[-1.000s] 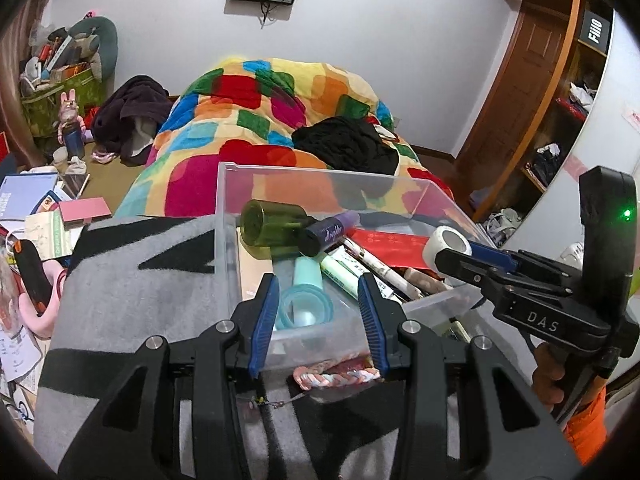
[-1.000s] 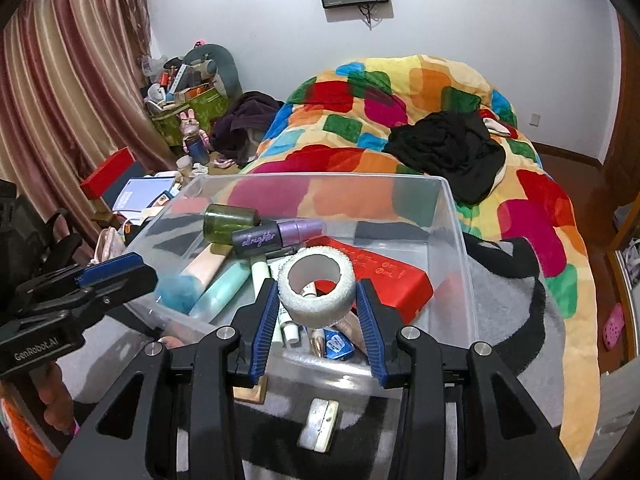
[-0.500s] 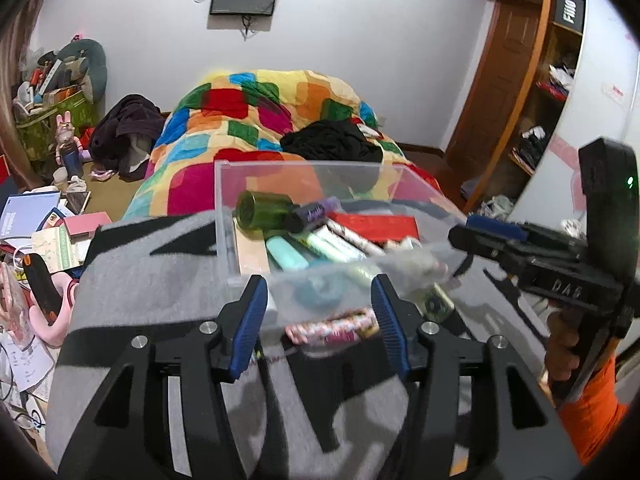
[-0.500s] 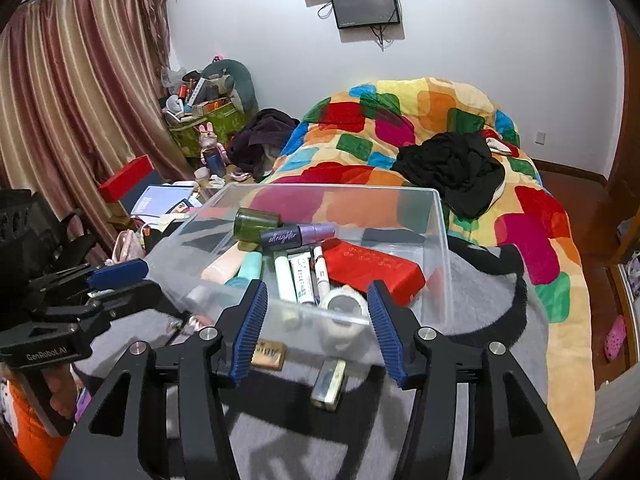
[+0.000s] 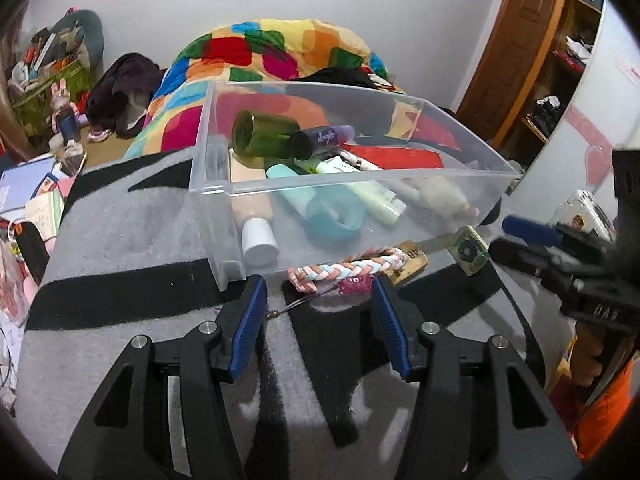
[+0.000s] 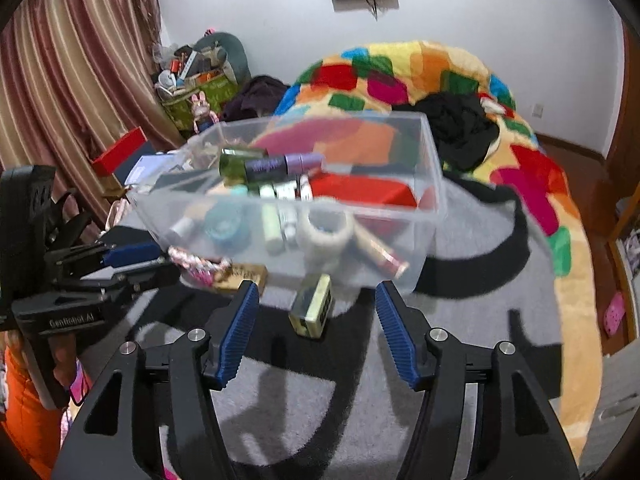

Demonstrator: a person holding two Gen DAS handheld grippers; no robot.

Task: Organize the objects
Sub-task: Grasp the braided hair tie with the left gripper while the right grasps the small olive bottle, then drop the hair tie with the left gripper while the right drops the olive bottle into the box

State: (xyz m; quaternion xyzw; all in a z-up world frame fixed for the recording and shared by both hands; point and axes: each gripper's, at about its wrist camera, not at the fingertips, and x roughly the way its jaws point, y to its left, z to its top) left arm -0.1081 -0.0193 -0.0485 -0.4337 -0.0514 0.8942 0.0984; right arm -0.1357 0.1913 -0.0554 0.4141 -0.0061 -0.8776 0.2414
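A clear plastic bin (image 5: pixel 400 178) (image 6: pixel 434 216) sits on a grey and black blanket. It holds a green jar (image 5: pixel 262 139), a purple tube (image 5: pixel 324 138), a blue tape ring (image 5: pixel 336 216), a white tape roll (image 6: pixel 326 230) and a red box (image 6: pixel 360 194). In front of it lie a braided bracelet (image 5: pixel 348 270), a tan tag (image 5: pixel 410 266) and a small green box (image 6: pixel 312 306) (image 5: pixel 468 250). My left gripper (image 5: pixel 318 330) is open and empty just short of the bracelet. My right gripper (image 6: pixel 316 328) is open and empty around the green box.
A bed with a colourful quilt (image 6: pixel 440 76) and black clothes (image 6: pixel 460 128) lies behind the bin. Clutter, books and a red box (image 6: pixel 120 152) lie at the left by the curtain. A wooden door and shelves (image 5: pixel 532 52) stand at the right.
The right gripper let the white tape roll go into the bin and opened. Both grippers drew back from the bin and lowered toward the items on the blanket.
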